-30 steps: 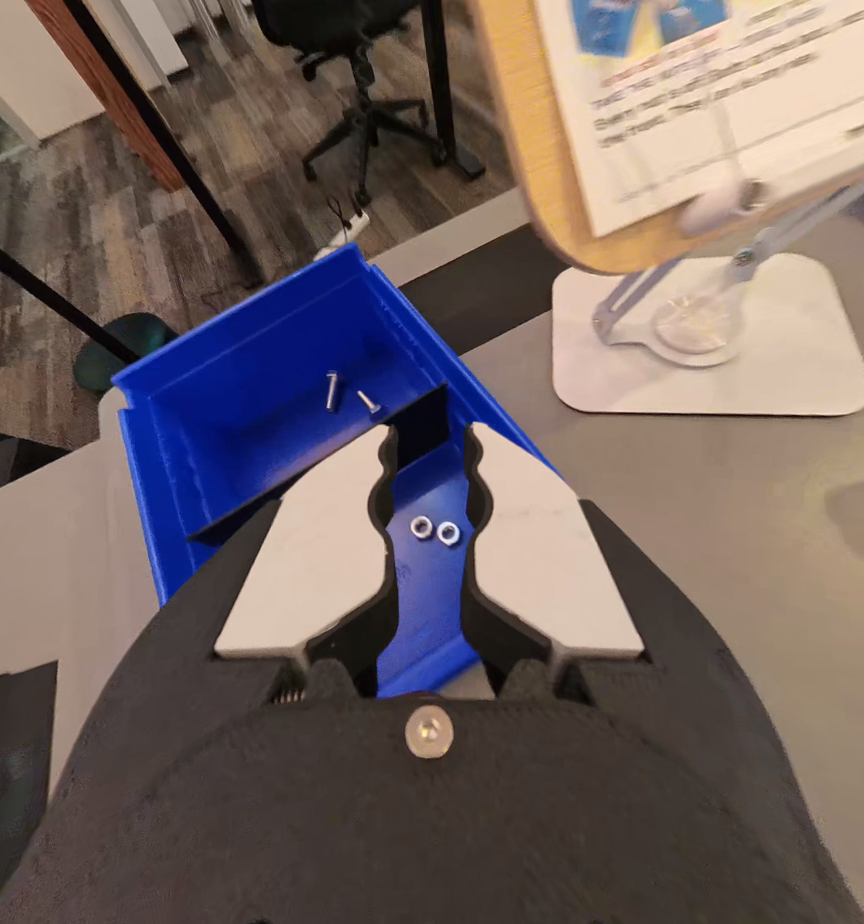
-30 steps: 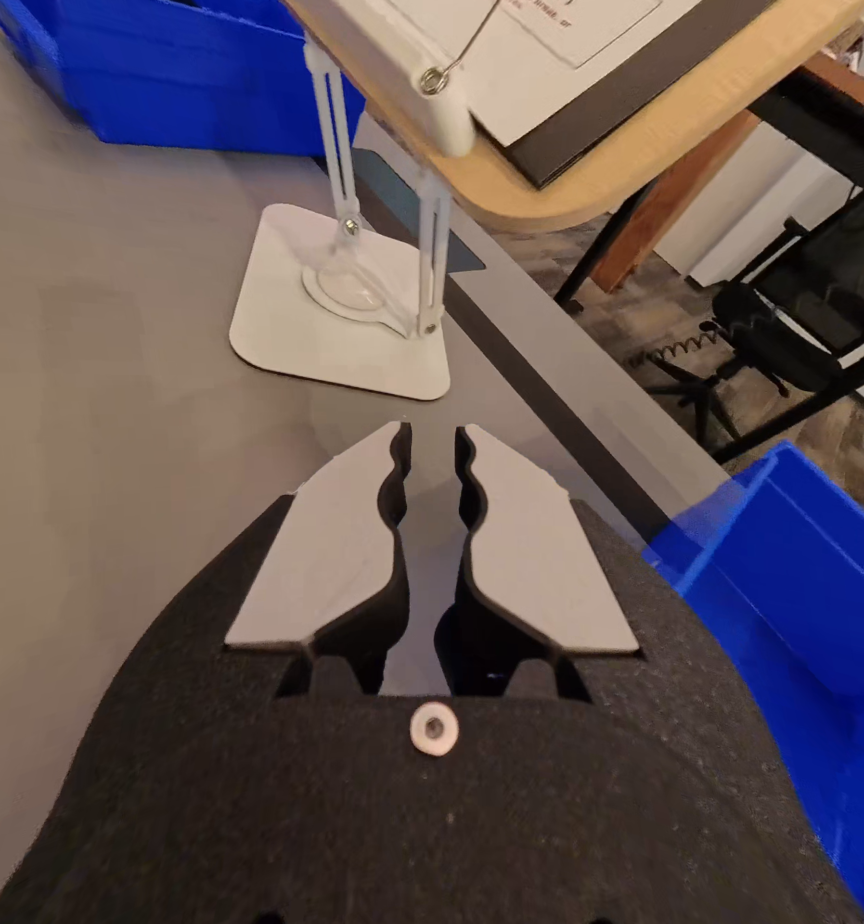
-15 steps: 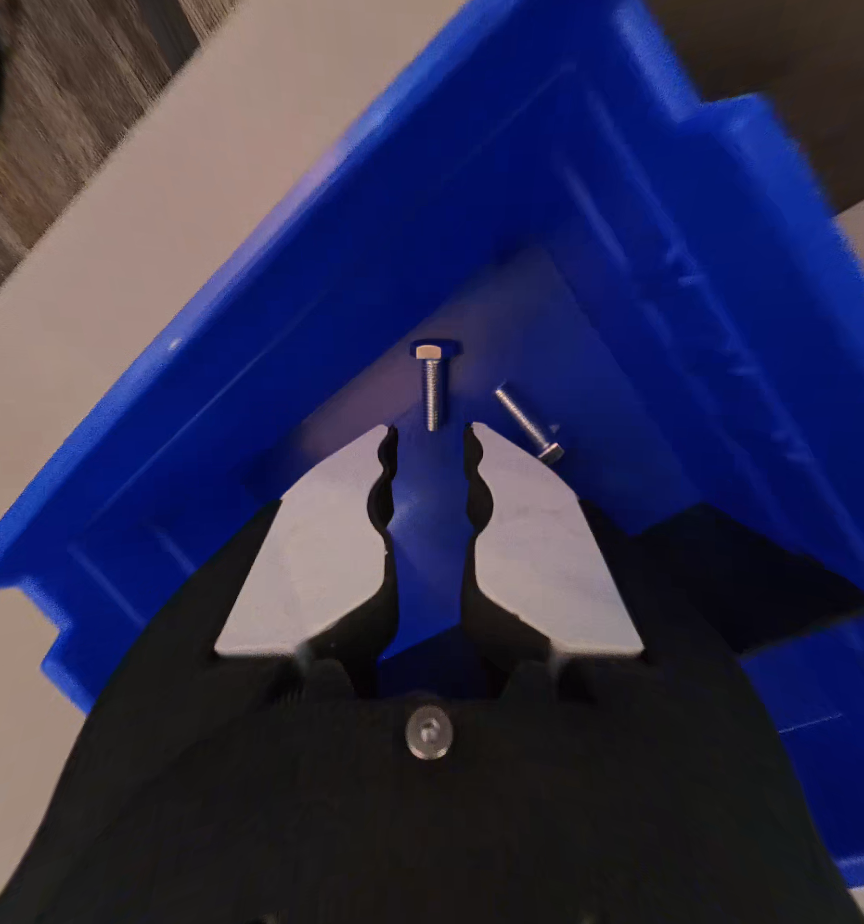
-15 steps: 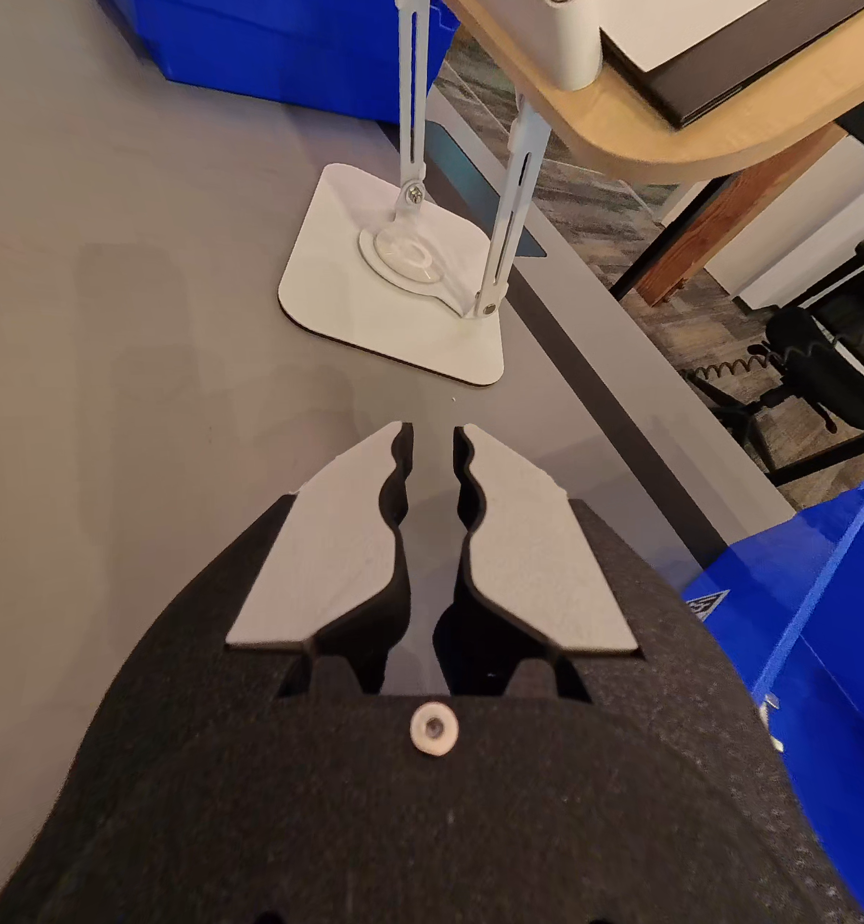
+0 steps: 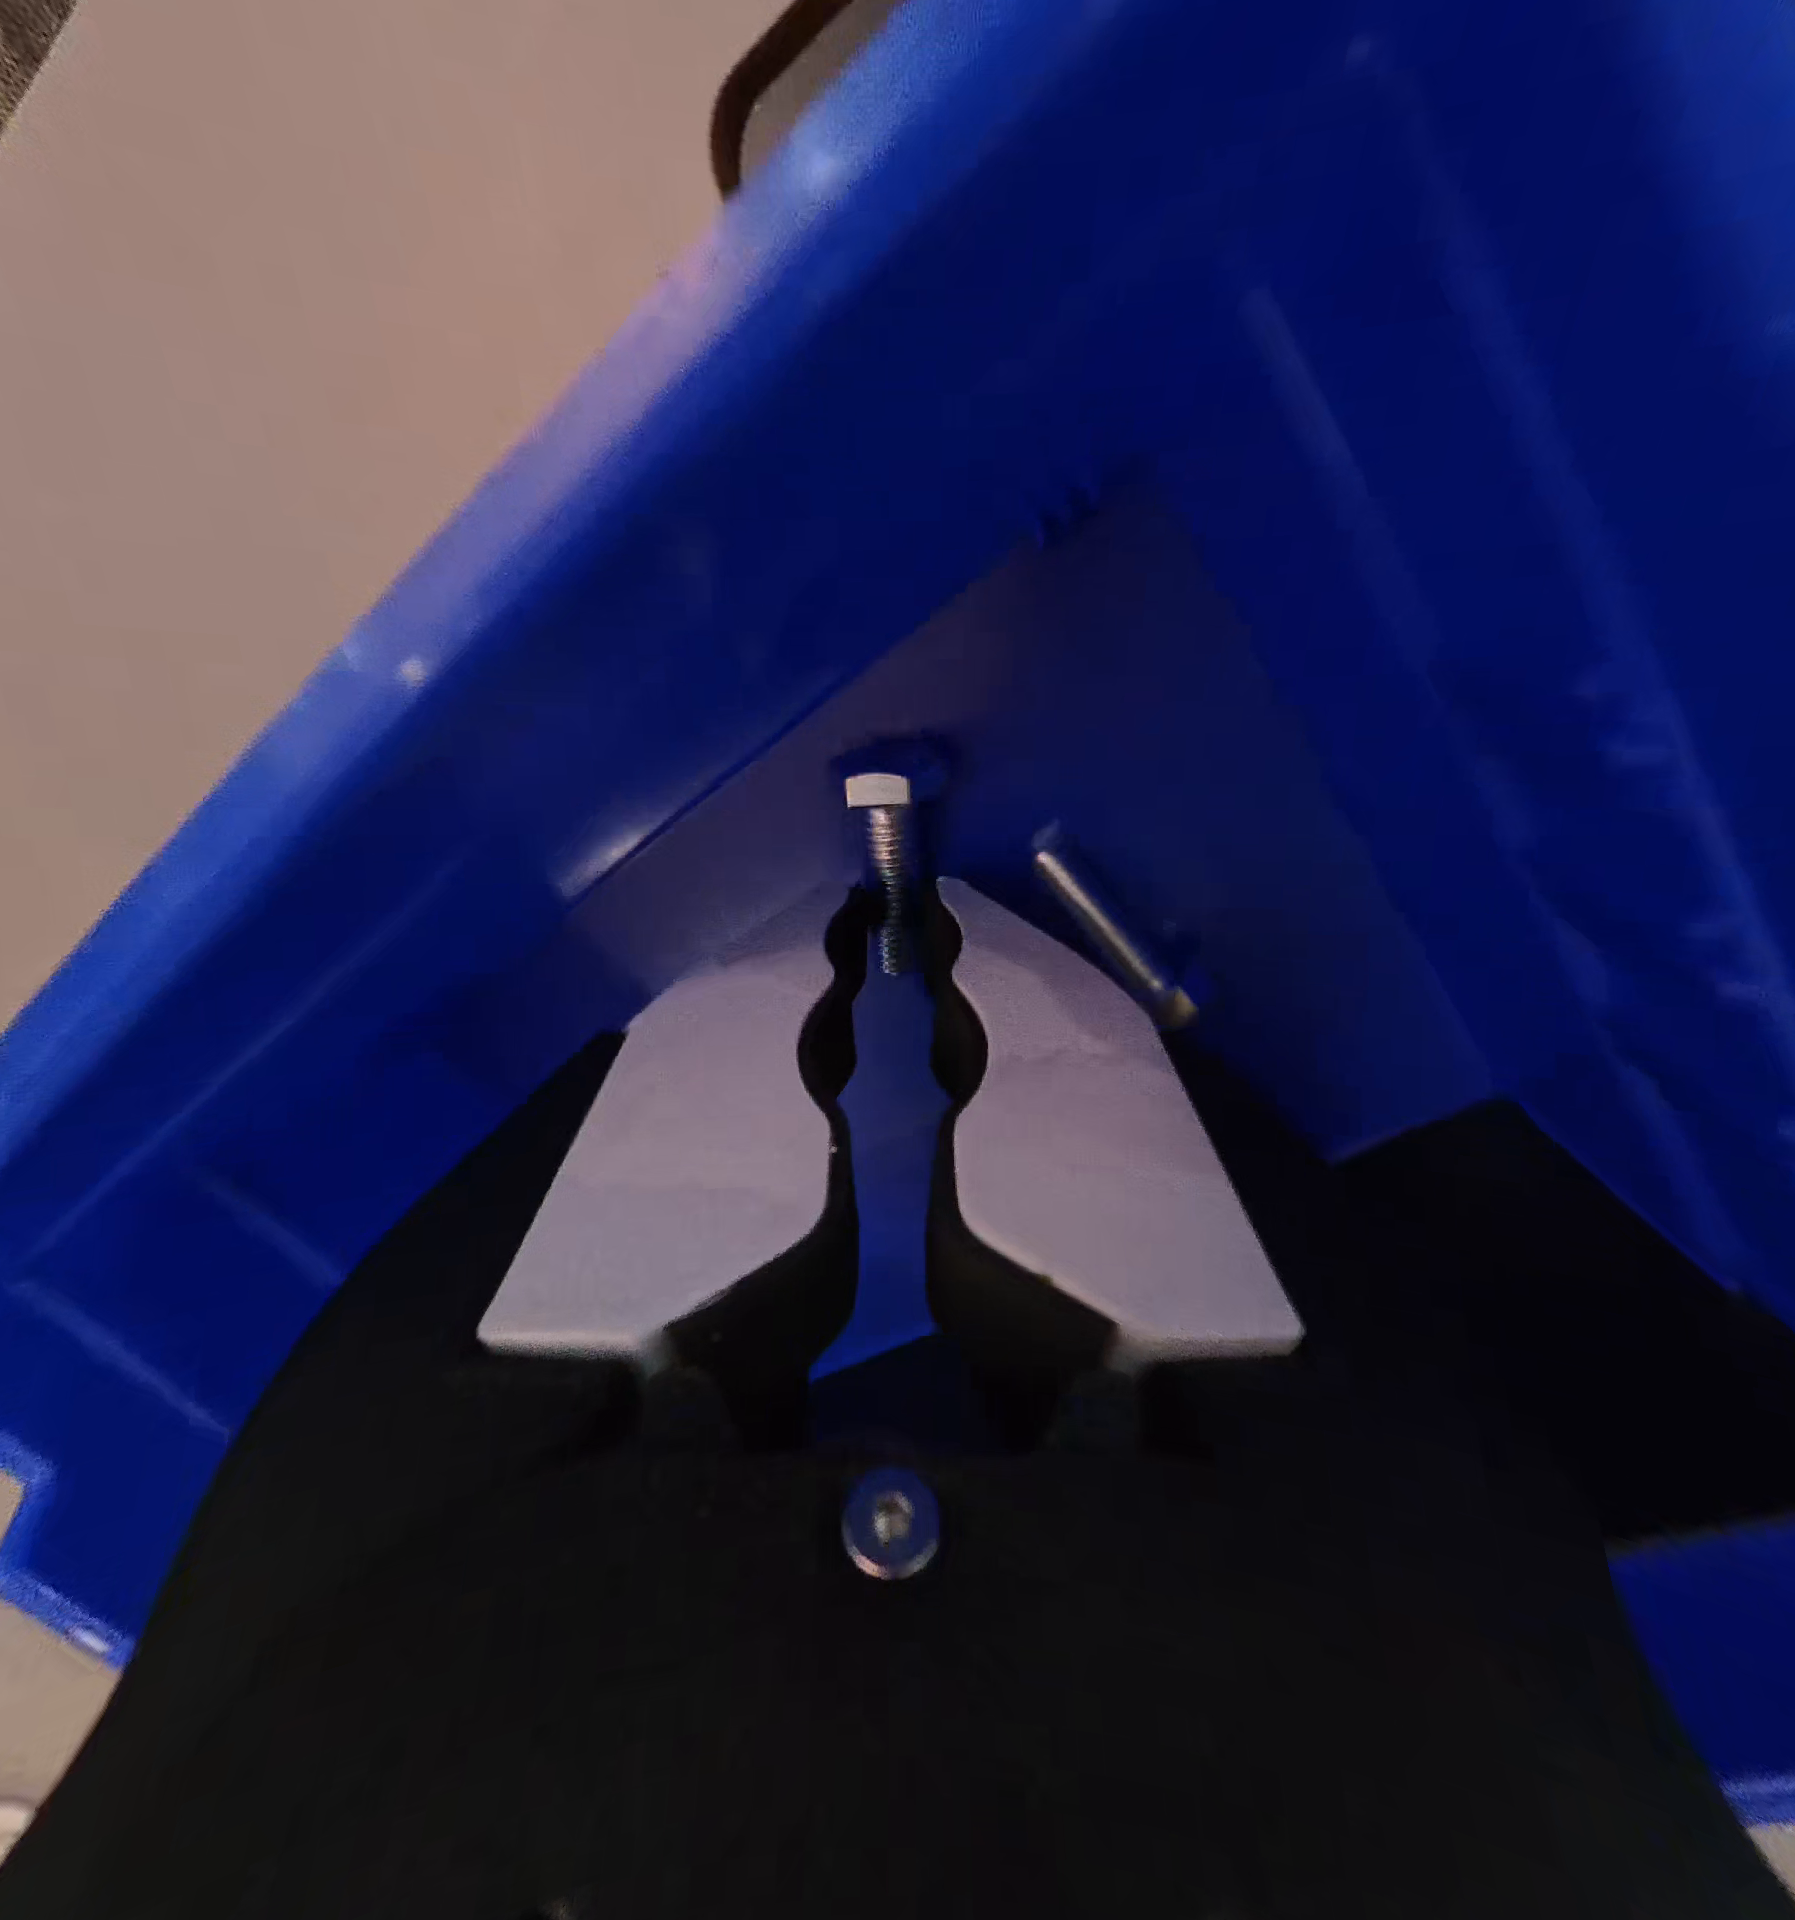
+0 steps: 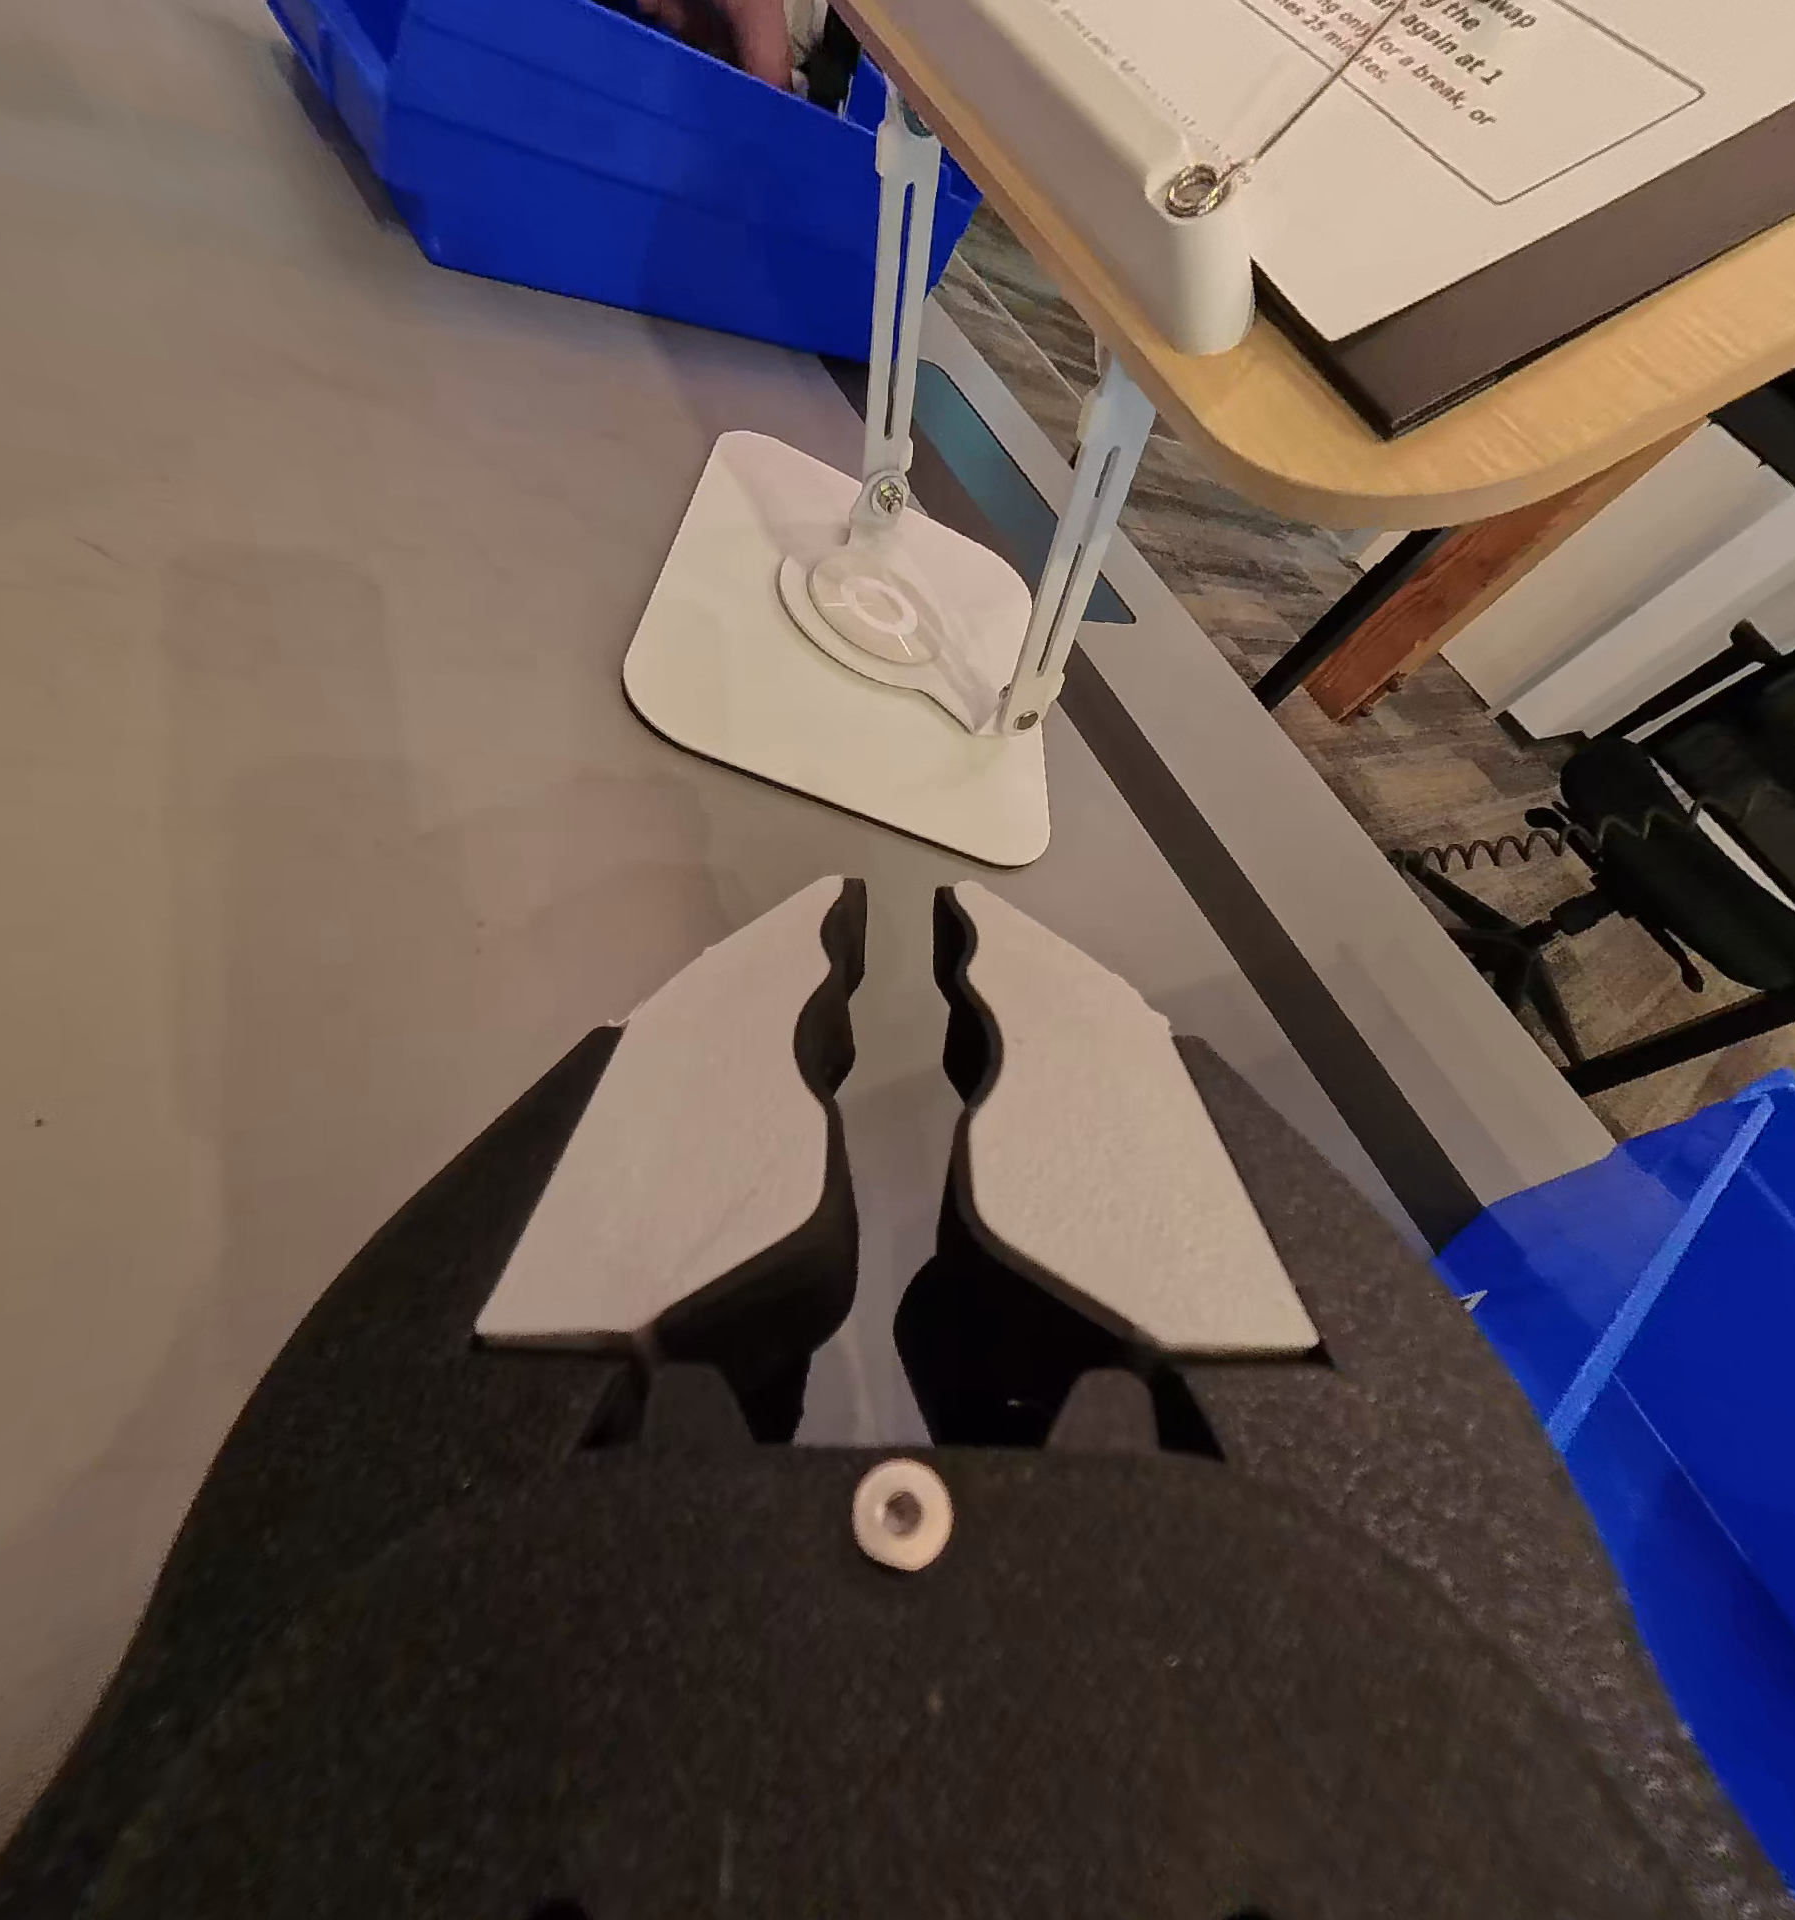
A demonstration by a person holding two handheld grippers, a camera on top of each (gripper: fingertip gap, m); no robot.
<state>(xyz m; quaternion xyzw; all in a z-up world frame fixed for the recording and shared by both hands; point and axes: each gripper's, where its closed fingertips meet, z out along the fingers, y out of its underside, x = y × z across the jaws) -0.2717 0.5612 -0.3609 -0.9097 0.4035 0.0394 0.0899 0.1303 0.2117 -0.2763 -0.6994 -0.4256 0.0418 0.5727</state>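
Presently the left tool is down inside a blue bin, jaws parted by a narrow gap. A hex-head bolt lies on the bin floor with its threaded end reaching in between the two fingertips and its head pointing away toward the bin's far corner. Blue floor shows on either side of the thread, so the pads do not appear to press on it; bolt lies between the tips, not gripped. A second bolt lies just right of the right fingertip, slanted, head toward the camera, apart from the first. A black divider crosses the bin at lower right. Pale tabletop shows beyond the bin's outer wall.

Right tool hovers over bare grey tabletop, jaws parted by a similar narrow gap, only tabletop visible between them; nothing in its hold. Just ahead of the tips stands the white square base of a stand, its two slotted white arms rising to a wooden board carrying papers. One blue bin sits far behind at upper left, another close on the right. Office chair on the floor beyond the edge.
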